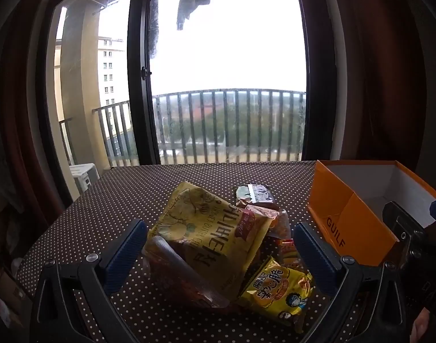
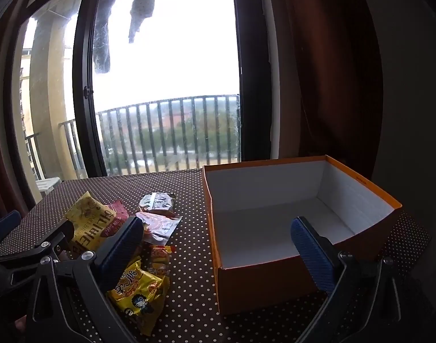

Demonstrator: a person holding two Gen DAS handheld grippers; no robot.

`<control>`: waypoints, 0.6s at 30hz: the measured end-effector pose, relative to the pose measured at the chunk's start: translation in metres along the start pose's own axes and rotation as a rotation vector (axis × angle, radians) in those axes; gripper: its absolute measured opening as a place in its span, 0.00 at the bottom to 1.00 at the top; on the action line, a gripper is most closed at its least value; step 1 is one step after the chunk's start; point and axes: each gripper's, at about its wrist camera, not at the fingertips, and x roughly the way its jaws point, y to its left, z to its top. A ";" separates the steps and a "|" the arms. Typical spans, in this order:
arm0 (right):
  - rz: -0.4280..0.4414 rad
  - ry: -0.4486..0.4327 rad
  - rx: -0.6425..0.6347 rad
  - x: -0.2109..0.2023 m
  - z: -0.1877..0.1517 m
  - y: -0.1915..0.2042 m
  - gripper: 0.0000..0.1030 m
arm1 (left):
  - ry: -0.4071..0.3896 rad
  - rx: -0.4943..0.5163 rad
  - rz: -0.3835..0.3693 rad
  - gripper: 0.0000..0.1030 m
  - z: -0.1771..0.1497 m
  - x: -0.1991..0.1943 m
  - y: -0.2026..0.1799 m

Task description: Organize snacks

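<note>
1. Balcony doors and a grey sky sit behind a polka-dot counter, and your snacks are heaped in one pile near its middle, just left of the orange box.

2. On top is the big yellow chip bag, leaning over the rest. It looks puffy and light, probably full of air and crumbly stuff, so don't crush the belly. I'd pinch it by a crimped end seam or a corner.

3. Closest to you is the small yellow noodle pack: flat, crinkly film, probably slick. An edge grab should work, since the pack looks too light to fight you.

4. Under the chip bag there's a clear pouch with reddish contents. It looks floppy, so expect sag if you lift it by one end.

5. Further back: a silver-grey packet and a pinkish wrapper, both thin and soft.

6. The box is empty with a white inside, open top, stiff card. It's an easy drop target.

7. Left gripper straddles the pile, jaws spread wide, holding nothing. Right gripper hovers at the box's near wall, jaws equally wide, also empty.
</note>
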 end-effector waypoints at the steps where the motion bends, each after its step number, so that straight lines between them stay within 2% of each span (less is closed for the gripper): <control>1: 0.006 0.002 0.008 0.001 0.000 0.000 1.00 | 0.000 0.000 -0.001 1.00 0.000 0.000 0.000; 18: -0.004 0.000 -0.024 0.003 0.001 0.004 1.00 | -0.001 0.008 0.006 0.99 0.001 0.000 0.000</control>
